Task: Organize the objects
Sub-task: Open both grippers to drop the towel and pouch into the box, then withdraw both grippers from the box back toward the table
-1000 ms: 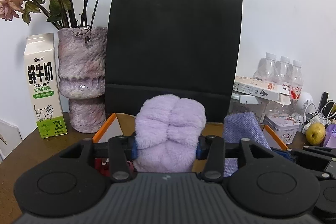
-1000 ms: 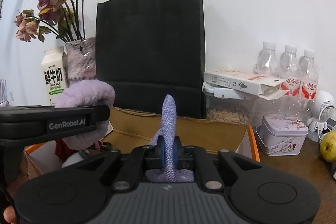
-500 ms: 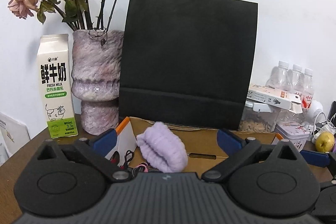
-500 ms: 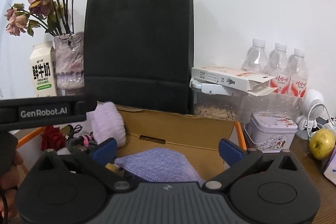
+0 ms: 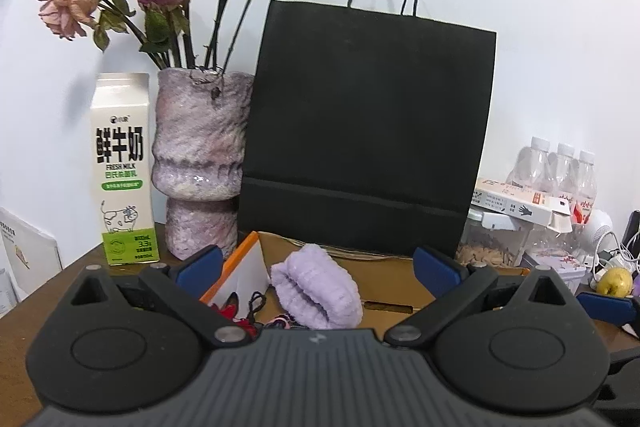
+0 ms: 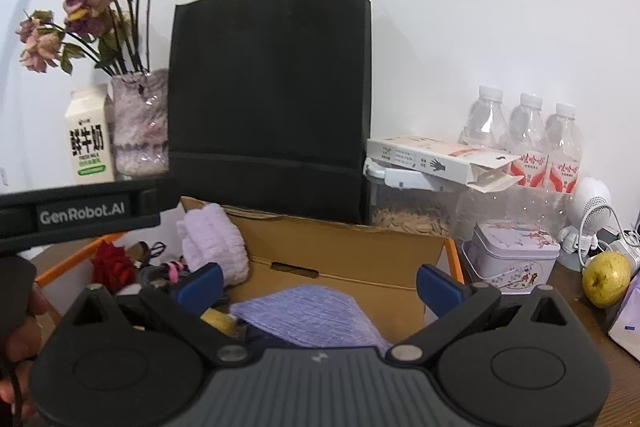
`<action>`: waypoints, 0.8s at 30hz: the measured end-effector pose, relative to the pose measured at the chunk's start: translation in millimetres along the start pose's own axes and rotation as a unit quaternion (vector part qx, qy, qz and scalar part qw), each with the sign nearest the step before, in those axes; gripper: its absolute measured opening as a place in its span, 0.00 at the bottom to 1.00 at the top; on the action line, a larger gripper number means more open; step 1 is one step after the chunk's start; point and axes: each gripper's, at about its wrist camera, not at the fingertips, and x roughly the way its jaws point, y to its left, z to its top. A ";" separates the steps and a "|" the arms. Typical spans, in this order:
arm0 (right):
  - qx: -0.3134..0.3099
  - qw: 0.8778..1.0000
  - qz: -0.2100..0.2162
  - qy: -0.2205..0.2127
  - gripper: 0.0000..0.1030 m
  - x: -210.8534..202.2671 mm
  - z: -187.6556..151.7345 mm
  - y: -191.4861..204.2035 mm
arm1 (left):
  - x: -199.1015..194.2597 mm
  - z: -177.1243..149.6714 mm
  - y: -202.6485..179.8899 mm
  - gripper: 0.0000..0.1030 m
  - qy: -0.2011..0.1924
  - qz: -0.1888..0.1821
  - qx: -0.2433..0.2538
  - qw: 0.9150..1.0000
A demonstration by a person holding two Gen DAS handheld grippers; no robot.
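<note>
As both tools stand apart and empty, fluffy lilac headband (image 5: 316,293) and folded purple knitted cloth (image 6: 308,315) lie in open cardboard box (image 6: 348,247); withdraw straight up

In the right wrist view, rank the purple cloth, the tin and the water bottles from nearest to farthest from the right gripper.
1. Purple cloth: in the box, just below the open right gripper.
2. Tin: right of the box.
3. Water bottles: far right, by the wall.
</note>
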 end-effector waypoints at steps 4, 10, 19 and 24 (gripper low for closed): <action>-0.002 1.000 0.003 -0.011 1.00 -13.0 2.5 2.6 | -10.0 0.4 5.6 1.00 -0.010 0.004 -0.010 1.000; -0.006 1.000 0.005 -0.023 1.00 -35.7 1.4 4.7 | -26.8 -1.9 10.9 1.00 -0.016 -0.003 -0.013 1.000; -0.016 0.999 0.005 -0.037 1.00 -70.7 -5.8 7.9 | -60.2 -10.7 19.6 1.00 -0.031 -0.017 -0.015 0.999; -0.025 0.999 0.002 -0.039 1.00 -91.8 -15.0 11.3 | -79.1 -17.8 24.9 1.00 -0.027 -0.016 -0.020 0.999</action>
